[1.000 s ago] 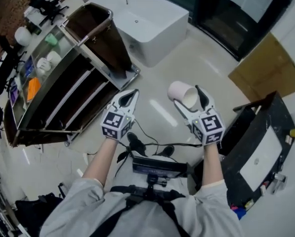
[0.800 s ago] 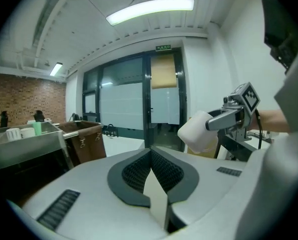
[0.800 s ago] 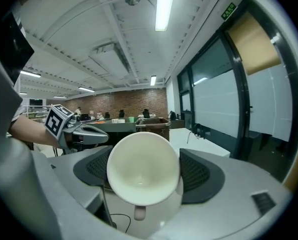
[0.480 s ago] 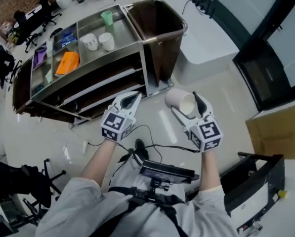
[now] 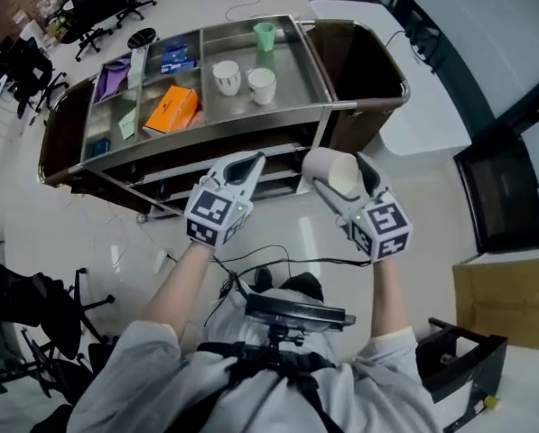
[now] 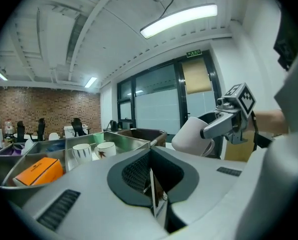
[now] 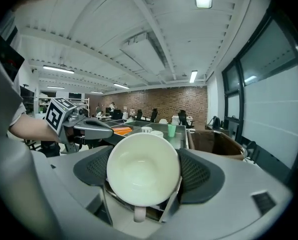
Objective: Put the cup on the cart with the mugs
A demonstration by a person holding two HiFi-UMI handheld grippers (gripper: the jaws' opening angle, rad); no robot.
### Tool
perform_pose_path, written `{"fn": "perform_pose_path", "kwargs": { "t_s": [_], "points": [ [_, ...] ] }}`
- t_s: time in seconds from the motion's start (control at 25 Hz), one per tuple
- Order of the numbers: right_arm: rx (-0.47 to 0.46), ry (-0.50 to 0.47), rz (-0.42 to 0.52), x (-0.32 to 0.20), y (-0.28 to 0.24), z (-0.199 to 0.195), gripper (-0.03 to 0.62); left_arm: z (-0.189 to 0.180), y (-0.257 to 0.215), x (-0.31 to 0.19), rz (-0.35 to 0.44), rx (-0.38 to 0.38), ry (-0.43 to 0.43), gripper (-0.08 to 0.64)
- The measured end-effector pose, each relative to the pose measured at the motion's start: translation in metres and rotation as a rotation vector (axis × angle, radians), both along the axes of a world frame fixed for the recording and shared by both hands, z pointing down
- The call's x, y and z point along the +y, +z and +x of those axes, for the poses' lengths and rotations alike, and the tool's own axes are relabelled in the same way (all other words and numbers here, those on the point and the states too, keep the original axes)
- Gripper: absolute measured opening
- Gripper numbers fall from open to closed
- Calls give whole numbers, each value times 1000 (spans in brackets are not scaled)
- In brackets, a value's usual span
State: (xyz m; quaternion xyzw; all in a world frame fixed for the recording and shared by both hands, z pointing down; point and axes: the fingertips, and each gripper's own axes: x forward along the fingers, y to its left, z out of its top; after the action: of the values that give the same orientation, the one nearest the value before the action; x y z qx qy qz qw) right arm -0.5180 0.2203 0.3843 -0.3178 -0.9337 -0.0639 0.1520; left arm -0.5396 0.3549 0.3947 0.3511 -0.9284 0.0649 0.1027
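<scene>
A white cup (image 5: 328, 164) lies on its side in my right gripper (image 5: 339, 173), which is shut on it; its mouth faces the camera in the right gripper view (image 7: 143, 168) and its handle points down. Just beyond both grippers stands the steel cart (image 5: 251, 126). Two white mugs (image 5: 226, 77) (image 5: 261, 85) and a green cup (image 5: 264, 35) stand in its top tray. My left gripper (image 5: 248, 163) is shut and empty, level with the right one. The left gripper view shows the mugs (image 6: 82, 151) to the left and the held cup (image 6: 191, 136) to the right.
The cart's tray also holds an orange box (image 5: 170, 109), a purple item (image 5: 112, 77) and blue packs (image 5: 177, 55). A brown bin (image 5: 364, 61) hangs at the cart's right end, with a white desk (image 5: 413, 120) past it. Cables (image 5: 251, 258) trail on the floor.
The cart has come from the far left to directly in front of both grippers. The cup stays in the right gripper; the left stays shut.
</scene>
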Motion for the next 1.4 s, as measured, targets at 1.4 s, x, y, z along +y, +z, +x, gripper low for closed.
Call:
{"fn": "perform_pose_path", "kwargs": {
  "t_s": [1.4],
  "points": [
    [54,-534,398,239,-26,-403,430,-260,-50,119,-16,-21,-401,2]
  ]
}}
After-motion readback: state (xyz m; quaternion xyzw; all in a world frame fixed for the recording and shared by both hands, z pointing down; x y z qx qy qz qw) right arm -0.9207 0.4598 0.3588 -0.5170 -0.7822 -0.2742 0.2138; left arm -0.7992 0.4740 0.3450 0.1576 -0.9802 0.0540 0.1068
